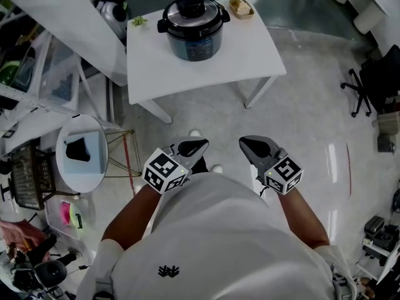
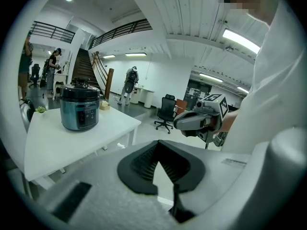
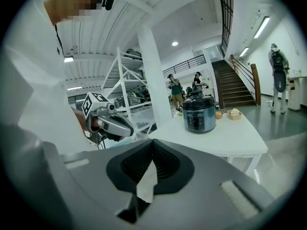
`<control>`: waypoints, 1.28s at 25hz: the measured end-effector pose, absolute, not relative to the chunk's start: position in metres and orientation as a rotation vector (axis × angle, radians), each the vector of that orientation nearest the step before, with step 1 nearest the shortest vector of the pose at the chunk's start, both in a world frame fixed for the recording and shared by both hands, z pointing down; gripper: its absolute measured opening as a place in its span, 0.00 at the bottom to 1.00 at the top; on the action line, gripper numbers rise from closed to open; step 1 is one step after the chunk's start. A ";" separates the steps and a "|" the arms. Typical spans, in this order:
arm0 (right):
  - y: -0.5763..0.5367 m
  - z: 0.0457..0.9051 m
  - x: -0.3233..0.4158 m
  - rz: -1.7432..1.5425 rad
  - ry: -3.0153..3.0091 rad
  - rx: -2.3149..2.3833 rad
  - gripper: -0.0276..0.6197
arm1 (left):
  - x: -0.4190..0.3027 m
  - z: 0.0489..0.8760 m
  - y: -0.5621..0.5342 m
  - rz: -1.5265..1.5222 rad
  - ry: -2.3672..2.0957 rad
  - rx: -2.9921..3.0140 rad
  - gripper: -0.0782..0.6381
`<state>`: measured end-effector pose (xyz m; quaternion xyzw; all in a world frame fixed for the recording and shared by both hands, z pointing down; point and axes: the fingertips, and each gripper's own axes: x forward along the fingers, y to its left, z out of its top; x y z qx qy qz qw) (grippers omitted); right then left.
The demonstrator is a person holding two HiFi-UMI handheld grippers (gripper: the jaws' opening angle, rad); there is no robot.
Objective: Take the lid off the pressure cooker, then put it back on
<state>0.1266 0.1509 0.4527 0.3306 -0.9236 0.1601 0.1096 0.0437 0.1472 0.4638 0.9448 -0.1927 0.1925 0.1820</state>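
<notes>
The pressure cooker [image 1: 194,27] is sitting on the white table [image 1: 206,74] close to its far edge, roughly midway along it, with its control panel facing the person. Its dark lid [image 1: 192,10] is resting in place on top of the pot, knob upward. A small box of food [image 1: 241,7] is lying at the table's far right corner, just beside the cooker, and a small green item [image 1: 138,22] is lying at the far left corner. The person is standing back from the table's near edge, well apart from it, holding both tools close to the body and pointing them toward the table. The left gripper [image 1: 192,147] is keeping its jaws pressed together with nothing between them. The right gripper [image 1: 259,147] is likewise showing its jaws meeting at the tips, pinching nothing. The two tools are hanging side by side over the floor, apart from each other, neither touching the cooker nor the table. A round side table [image 1: 69,167] is standing off to the person's left.
</notes>
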 end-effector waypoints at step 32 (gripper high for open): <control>0.158 0.460 0.122 0.475 -2.709 0.945 0.06 | 0.044 0.479 0.161 0.574 -0.515 2.636 0.12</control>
